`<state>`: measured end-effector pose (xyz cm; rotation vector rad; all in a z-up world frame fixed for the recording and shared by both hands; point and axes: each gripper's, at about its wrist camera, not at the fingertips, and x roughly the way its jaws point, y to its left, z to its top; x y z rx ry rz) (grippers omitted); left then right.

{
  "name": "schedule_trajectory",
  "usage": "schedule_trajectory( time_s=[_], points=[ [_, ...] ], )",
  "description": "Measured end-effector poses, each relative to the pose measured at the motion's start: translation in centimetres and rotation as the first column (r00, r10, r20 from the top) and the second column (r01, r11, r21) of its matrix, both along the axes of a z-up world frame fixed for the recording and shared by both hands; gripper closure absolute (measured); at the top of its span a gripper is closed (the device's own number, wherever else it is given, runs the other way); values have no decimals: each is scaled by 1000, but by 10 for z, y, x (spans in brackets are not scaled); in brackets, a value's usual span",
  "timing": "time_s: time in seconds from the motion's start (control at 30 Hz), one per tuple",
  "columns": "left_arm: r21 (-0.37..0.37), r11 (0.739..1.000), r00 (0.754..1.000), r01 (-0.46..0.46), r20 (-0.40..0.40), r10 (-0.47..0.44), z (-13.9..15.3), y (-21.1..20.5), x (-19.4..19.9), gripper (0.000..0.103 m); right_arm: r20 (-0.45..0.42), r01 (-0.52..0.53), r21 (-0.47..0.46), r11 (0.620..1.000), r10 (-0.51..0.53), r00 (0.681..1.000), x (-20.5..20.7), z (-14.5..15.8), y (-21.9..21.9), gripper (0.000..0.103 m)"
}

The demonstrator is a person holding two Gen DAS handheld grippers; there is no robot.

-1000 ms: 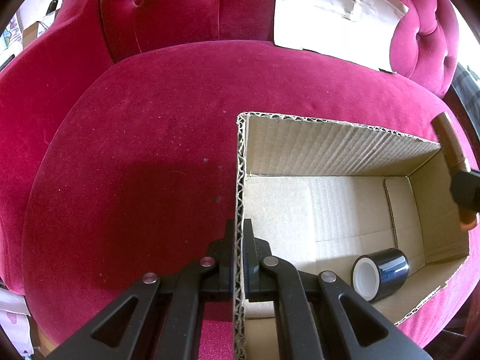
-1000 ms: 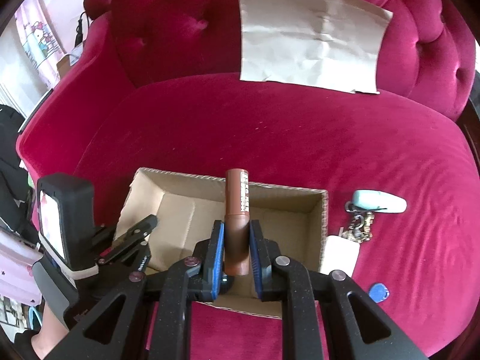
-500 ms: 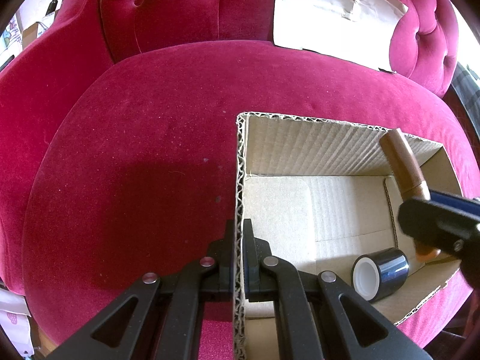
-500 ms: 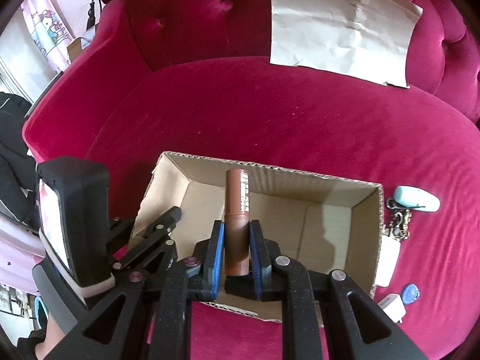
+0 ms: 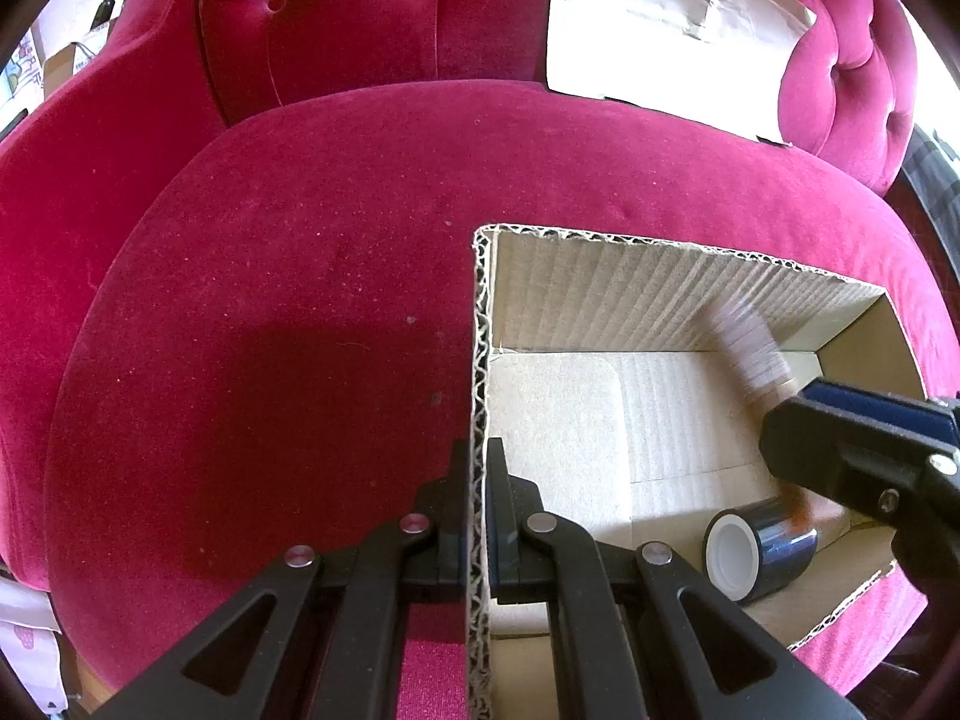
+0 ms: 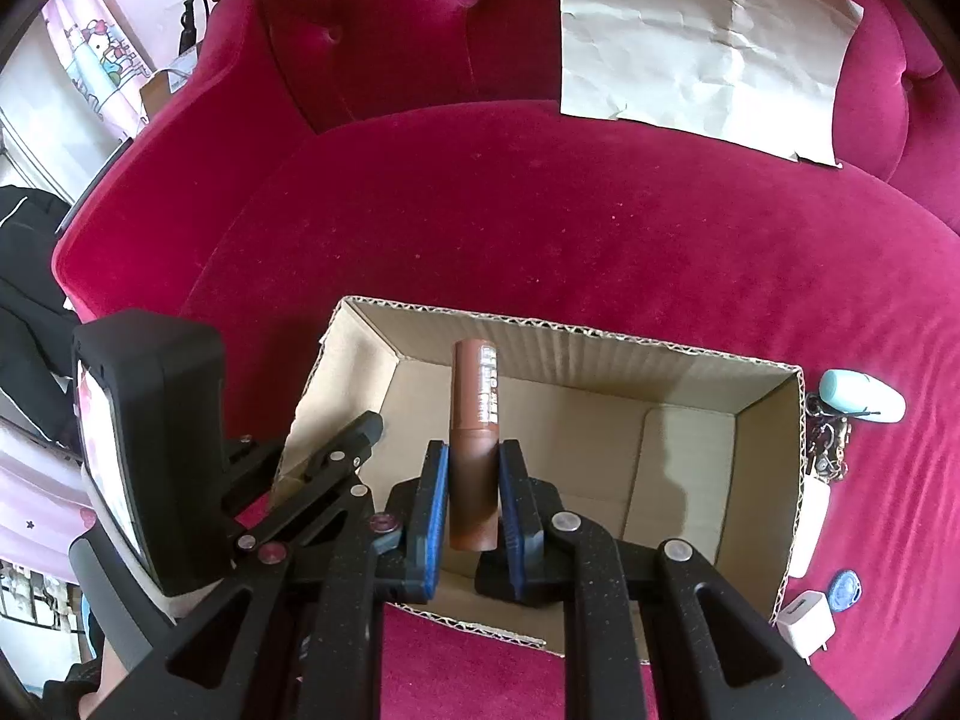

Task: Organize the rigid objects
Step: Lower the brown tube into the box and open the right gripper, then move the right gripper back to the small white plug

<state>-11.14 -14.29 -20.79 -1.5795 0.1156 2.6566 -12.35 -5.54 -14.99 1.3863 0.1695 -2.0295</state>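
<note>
An open cardboard box (image 5: 480,360) sits on the crimson sofa seat. My left gripper (image 5: 479,468) is shut on the box's near left wall, one finger inside and one outside. A dark tape roll (image 5: 759,546) lies on its side on the box floor. My right gripper (image 6: 474,480) is shut on a brown tube (image 6: 474,420), held upright-tilted above the box (image 6: 576,342) interior. In the left wrist view the right gripper (image 5: 852,438) enters from the right and the brown tube (image 5: 747,342) looks motion-blurred near the back wall.
A creased paper sheet (image 6: 702,42) leans on the sofa back. Right of the box lie keys with a pale blue fob (image 6: 861,396), a white charger (image 6: 804,624) and a blue tag (image 6: 845,588). The left gripper's body (image 6: 144,450) stands at the box's left.
My right gripper has carried the brown tube from the box's right edge in over its interior and slightly lower. The left gripper and box have not moved.
</note>
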Motion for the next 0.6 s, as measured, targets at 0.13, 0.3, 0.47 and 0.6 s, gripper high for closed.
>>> schedule_trajectory(
  time_s=[0.13,0.3,0.47,0.6],
  points=[
    [4,1000,1000,-2,1,2,1,0,1,100,-32,6,1,1000,-6,999,1,4,1,39],
    [6,1000,1000,0,0,0,0,0,2,100,-45,56,-1,998,-56,997,-6,7,12,15],
    [3,1000,1000,3,1,-3,0,1,1,100,-80,84,22,996,-82,993,-12,8,16,0],
    [2,1000,1000,3,2,-3,-1,2,0,100,-96,90,23,996,-87,992,-14,11,20,0]
  ],
)
